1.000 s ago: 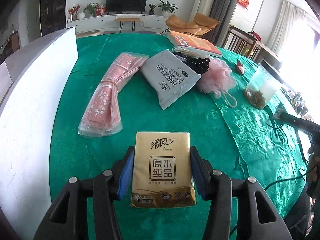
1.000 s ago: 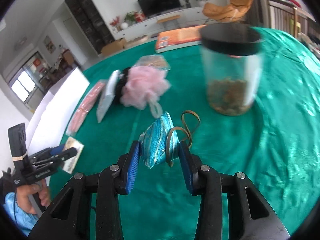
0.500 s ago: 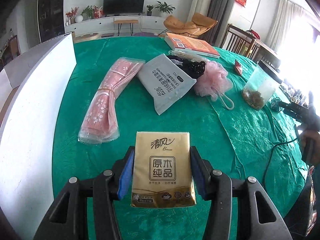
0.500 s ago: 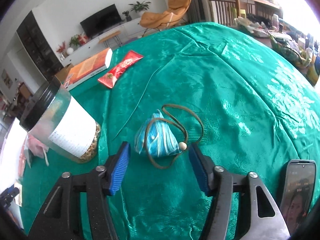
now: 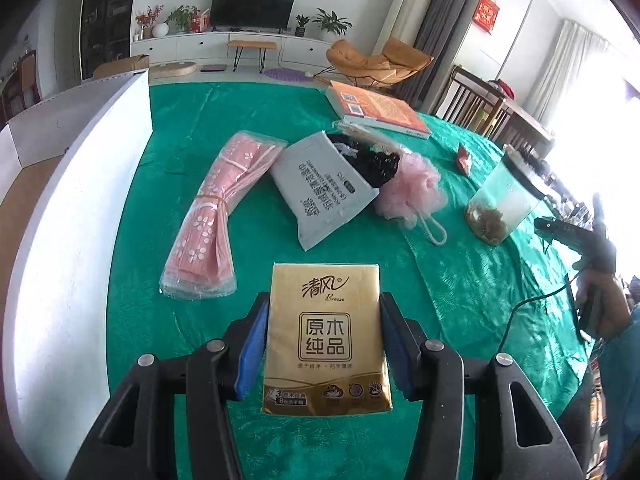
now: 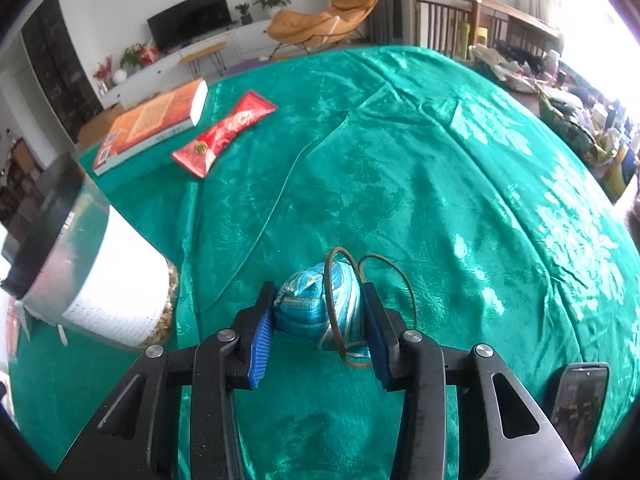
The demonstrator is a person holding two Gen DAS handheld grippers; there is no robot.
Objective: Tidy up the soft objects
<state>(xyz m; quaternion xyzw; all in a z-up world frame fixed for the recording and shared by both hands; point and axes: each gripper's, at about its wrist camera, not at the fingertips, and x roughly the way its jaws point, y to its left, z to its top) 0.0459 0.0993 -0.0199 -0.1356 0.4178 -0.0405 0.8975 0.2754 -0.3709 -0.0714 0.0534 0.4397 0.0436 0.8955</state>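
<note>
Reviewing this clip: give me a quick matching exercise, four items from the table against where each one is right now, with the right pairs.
Things:
1. tissue pack
2. blue pouch
3. pink mesh sponge
4. red packet

Places:
A. beside the orange book
B. clamped in the left gripper
C. against the grey bag
D. between the pads of the right gripper, whose jaws have just been closing

Pairs: 1-B, 2-D, 3-C, 4-A

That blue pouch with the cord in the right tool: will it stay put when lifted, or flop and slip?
The blue pouch looks soft and bulges between the pads, so it will probably squash rather than slip. Its shiny fabric might slide a little. The loose brown cord will likely dangle and could snag.
</note>
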